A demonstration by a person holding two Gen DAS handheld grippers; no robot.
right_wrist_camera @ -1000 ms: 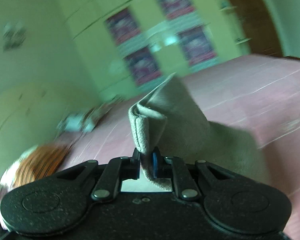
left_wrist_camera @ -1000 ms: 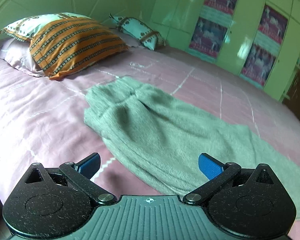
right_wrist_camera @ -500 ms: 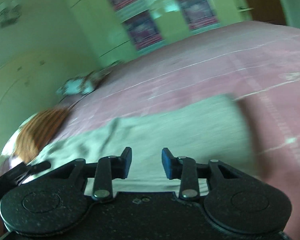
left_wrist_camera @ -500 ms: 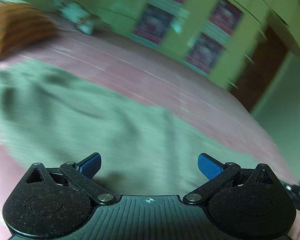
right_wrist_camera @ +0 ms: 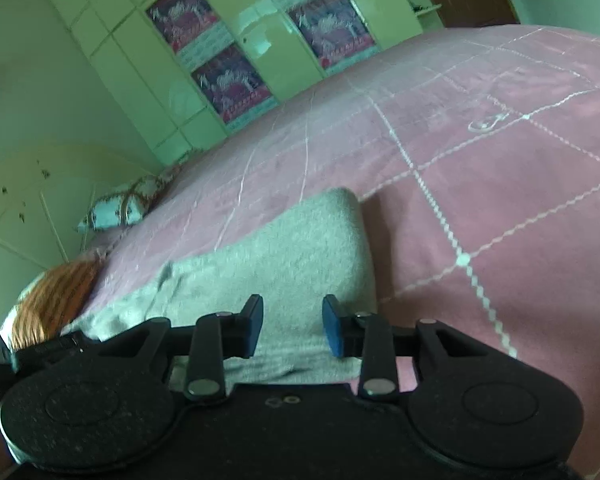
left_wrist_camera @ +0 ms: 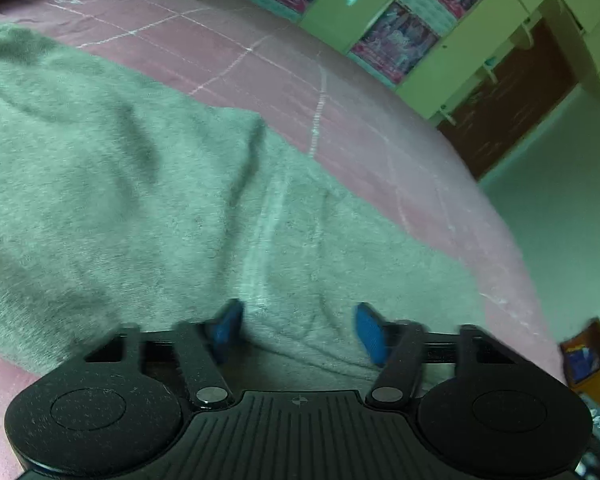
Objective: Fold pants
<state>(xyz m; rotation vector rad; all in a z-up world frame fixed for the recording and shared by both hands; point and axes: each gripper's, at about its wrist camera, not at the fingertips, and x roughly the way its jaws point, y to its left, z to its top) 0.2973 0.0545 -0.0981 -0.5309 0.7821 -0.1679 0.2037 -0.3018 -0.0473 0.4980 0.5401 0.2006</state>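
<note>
On the pink bedsheet (right_wrist_camera: 500, 200) lie the grey pants (left_wrist_camera: 140, 200). My left gripper (left_wrist_camera: 296, 332) and right gripper (right_wrist_camera: 292, 324) hover above them, both spread, holding nothing.

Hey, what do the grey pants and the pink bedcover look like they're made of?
The grey pants look like a soft knit, perhaps fleece or brushed cotton: the surface is matte and fuzzy, and it settles in loose rounded folds. The pink bedcover looks like a smooth woven cloth, possibly cotton, with a faint sheen and white stitched lines forming a grid. Exact fibres cannot be told.
</note>
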